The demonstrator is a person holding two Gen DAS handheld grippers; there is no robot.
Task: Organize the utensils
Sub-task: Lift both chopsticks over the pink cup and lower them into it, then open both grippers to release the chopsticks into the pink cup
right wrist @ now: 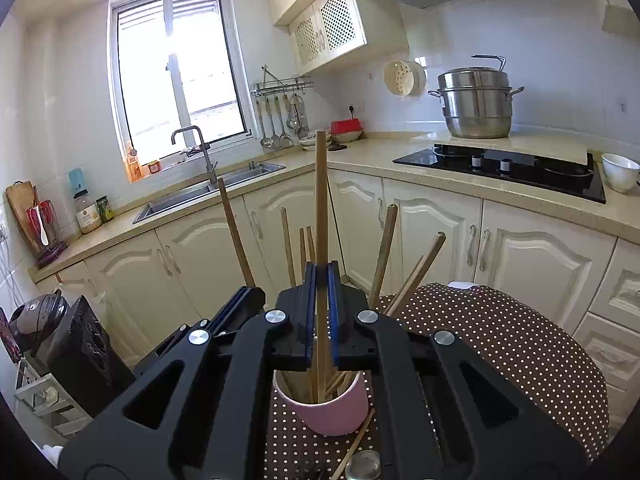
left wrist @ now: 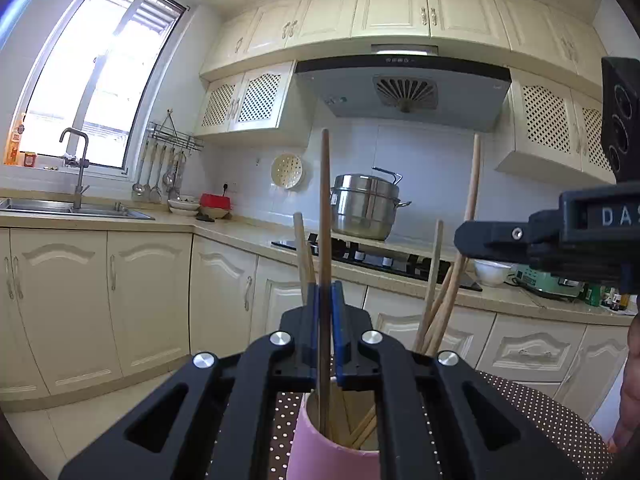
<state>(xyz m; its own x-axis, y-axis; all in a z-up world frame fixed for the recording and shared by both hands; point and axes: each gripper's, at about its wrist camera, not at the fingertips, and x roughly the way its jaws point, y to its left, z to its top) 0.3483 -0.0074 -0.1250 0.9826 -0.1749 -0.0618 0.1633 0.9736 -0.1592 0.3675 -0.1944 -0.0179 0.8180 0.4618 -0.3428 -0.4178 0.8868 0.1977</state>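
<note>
A pink cup (left wrist: 332, 456) (right wrist: 332, 412) stands on a brown polka-dot tablecloth (right wrist: 500, 344) and holds several wooden chopsticks. My left gripper (left wrist: 326, 292) is shut on one upright chopstick (left wrist: 325, 200) whose lower end is inside the cup. My right gripper (right wrist: 321, 272) is shut on another upright chopstick (right wrist: 321, 200), its tip also down in the cup. In the left wrist view the right gripper (left wrist: 460, 236) comes in from the right; in the right wrist view the left gripper (right wrist: 244, 300) sits just to the left.
A loose chopstick (right wrist: 356, 444) lies on the cloth in front of the cup, next to a small metal lid (right wrist: 364, 464). Behind are cream cabinets, a sink (right wrist: 208, 196), a black hob (right wrist: 500, 168) with a steel pot (right wrist: 476, 100), and a white bowl (right wrist: 620, 172).
</note>
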